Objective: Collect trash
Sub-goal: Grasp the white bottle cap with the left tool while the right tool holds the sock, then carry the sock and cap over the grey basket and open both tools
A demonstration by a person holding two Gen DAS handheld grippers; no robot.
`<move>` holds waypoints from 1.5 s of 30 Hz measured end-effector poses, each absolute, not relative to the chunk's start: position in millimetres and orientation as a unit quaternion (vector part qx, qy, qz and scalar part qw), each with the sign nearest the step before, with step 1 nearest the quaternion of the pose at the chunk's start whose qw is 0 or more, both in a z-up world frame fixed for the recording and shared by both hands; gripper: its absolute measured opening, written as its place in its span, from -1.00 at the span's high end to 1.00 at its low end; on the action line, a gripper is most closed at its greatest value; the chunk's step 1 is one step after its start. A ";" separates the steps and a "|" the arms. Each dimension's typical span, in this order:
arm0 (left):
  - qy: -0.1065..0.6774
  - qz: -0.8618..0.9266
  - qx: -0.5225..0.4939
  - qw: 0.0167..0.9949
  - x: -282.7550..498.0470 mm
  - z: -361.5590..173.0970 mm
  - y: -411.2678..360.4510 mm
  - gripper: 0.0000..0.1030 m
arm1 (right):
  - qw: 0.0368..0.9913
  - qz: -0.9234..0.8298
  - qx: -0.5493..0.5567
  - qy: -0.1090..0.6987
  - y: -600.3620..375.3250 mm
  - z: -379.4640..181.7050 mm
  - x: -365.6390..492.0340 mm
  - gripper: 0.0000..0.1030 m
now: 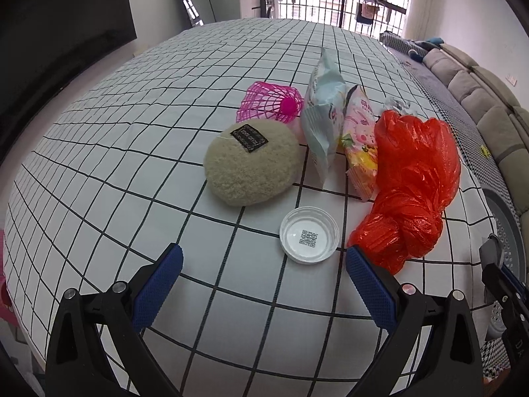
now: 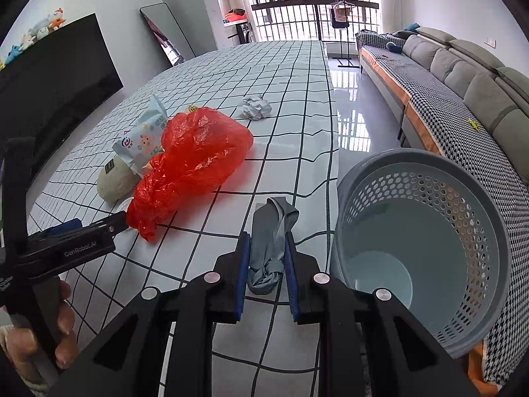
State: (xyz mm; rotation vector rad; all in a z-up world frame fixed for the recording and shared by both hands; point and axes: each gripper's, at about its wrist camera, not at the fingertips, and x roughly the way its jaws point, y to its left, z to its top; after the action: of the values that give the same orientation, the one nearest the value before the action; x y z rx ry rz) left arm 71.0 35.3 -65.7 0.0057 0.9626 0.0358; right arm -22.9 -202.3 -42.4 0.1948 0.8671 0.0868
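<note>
My right gripper is shut on a grey sock and holds it above the table's right edge, just left of the grey perforated bin. My left gripper is open and empty, low over the table. A white plastic lid lies just ahead between its fingers. A red plastic bag touches its right fingertip; the bag also shows in the right wrist view. Two snack wrappers lean behind it. A crumpled paper ball lies farther back.
A beige plush pouch and a pink shuttlecock sit on the checked tablecloth. The bin stands on the floor by the table's right edge. A sofa runs along the right wall, a TV on the left.
</note>
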 end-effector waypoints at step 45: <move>0.417 -0.011 0.009 0.909 35.4 -38.3 21.5 0.24 | 0.902 0.022 0.105 0.417 -220.6 -40.5 -39.8 0.61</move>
State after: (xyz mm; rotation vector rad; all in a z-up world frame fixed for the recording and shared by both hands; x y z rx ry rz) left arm 35.4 21.5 -38.3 0.0189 0.8614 -0.0217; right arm -39.8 -220.6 -40.5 0.2170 0.8631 0.0456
